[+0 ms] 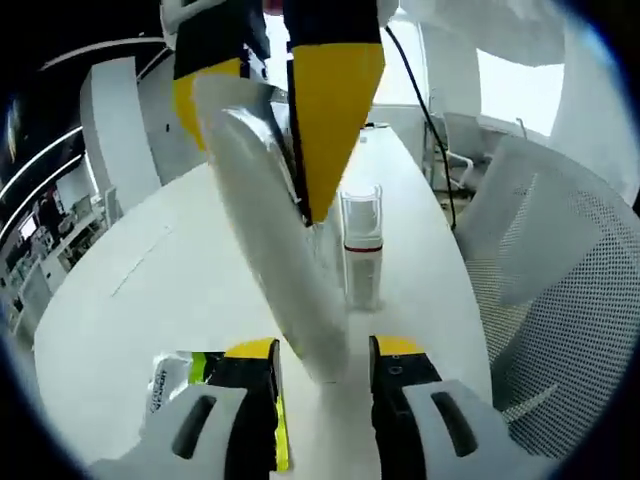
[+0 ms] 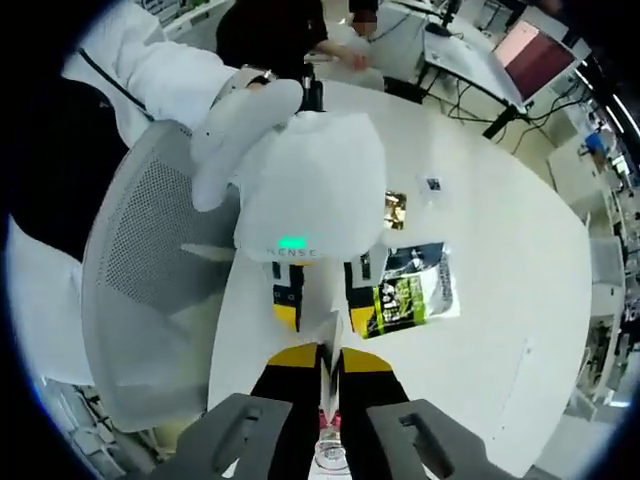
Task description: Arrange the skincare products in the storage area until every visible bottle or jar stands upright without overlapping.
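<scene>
A white skincare tube (image 1: 270, 230) hangs slanted above the white table (image 1: 150, 260). My right gripper (image 1: 290, 190) comes in from the top on yellow jaws and is shut on the tube's upper part. The tube's lower end sits between the jaws of my left gripper (image 1: 322, 350), which stand apart and open. Behind it a slim bottle with a clear cap (image 1: 361, 250) stands upright on the table. In the right gripper view my right gripper (image 2: 330, 365) pinches the tube's thin edge (image 2: 329, 335), with the left gripper (image 2: 325, 318) straight ahead and the bottle (image 2: 330, 455) below.
A green and black sachet (image 1: 170, 375) (image 2: 415, 285) lies flat on the table beside the left gripper. Two small items (image 2: 395, 210) lie farther along the table (image 2: 500, 200). A white mesh chair (image 1: 560, 300) (image 2: 150, 280) stands at the table's edge. A person (image 2: 290, 30) sits at the far end.
</scene>
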A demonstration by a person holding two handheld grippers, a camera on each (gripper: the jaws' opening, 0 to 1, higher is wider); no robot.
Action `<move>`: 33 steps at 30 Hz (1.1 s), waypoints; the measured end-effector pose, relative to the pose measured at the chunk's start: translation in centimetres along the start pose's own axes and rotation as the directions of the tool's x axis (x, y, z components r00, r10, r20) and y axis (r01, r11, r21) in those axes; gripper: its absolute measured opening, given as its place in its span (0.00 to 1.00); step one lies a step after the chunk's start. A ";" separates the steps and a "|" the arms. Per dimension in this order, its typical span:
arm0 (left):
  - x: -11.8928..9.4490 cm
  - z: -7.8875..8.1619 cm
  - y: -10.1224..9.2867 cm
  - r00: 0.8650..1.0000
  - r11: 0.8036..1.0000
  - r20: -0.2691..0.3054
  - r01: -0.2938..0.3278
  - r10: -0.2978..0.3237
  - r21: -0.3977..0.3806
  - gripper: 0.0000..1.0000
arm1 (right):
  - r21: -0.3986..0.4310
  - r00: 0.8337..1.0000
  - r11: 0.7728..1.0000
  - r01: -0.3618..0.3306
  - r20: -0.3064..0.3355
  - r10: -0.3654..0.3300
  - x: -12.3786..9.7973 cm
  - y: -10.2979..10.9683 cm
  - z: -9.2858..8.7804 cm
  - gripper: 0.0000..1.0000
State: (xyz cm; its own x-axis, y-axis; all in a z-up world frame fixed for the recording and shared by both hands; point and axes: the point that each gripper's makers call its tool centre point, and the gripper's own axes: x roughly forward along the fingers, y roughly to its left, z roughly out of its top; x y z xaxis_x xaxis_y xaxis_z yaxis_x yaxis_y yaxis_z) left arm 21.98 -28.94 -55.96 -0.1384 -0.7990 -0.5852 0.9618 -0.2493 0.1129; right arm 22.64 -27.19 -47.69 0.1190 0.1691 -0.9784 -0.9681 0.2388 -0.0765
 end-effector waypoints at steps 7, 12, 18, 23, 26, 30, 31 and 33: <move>-0.1 -0.3 0.8 0.999 0.999 -0.010 -0.036 0.036 -0.026 0.19 | 0.033 1.000 0.999 0.005 -0.015 -0.004 -0.2 -0.8 -1.0 0.00; 0.1 -0.3 0.9 0.999 0.999 -0.020 -0.050 0.050 -0.007 0.12 | 0.045 1.000 0.999 -0.007 -0.030 0.009 -0.4 -0.8 -1.6 0.00; 0.7 -0.1 0.9 0.998 0.998 -0.016 -0.065 0.065 0.005 0.13 | 0.044 0.999 0.999 -0.013 -0.052 0.015 -0.4 -0.8 -2.1 0.00; 1.2 -0.1 1.0 0.997 0.997 -0.021 -0.078 0.078 -0.012 0.13 | 0.045 0.998 0.999 -0.017 -0.062 0.019 -0.4 -0.9 -2.3 0.00; 1.2 -0.1 1.0 0.996 0.996 -0.021 -0.083 0.083 -0.010 0.13 | 0.066 0.998 0.997 -0.027 -0.063 0.031 -0.5 -0.9 -2.4 0.00; 1.3 -0.1 1.1 0.996 0.996 -0.018 -0.089 0.088 -0.017 0.13 | 0.080 0.997 0.996 -0.028 -0.067 0.033 -0.5 -0.8 -2.6 0.00; 1.3 0.0 1.0 0.996 0.996 -0.016 -0.090 0.090 -0.028 0.13 | 0.085 0.997 0.996 -0.029 -0.071 0.035 -0.5 -0.7 -2.7 0.00; 1.5 0.1 1.0 0.996 0.996 -0.012 -0.089 0.089 -0.032 0.13 | 0.076 0.996 0.997 -0.029 -0.080 0.035 -0.6 -0.7 -2.8 0.00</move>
State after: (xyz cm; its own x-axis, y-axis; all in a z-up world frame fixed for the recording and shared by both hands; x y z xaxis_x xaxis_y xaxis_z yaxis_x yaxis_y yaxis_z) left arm 22.69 -30.42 -56.63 -0.0499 -0.8115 -0.5823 0.9775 -0.1594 0.1384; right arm 22.61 -30.15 -47.63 0.0668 0.1008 -0.9927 -0.9517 0.3052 -0.0331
